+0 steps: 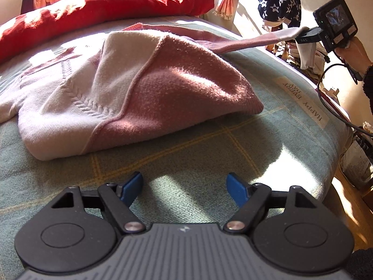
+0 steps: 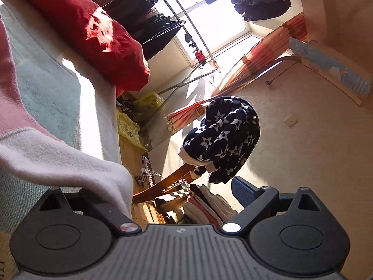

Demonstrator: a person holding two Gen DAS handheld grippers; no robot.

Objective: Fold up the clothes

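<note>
Left gripper [image 1: 184,186], jaws wide apart and holding nothing, hovers over the bed [image 1: 186,144]; right gripper [image 1: 305,36] appears spread, sweater [image 1: 130,88] cuff [image 2: 70,161] draped over one finger.

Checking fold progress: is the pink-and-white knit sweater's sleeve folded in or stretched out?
Stretched out: the sleeve runs taut from the pink-and-white knit sweater to the right gripper.
</note>
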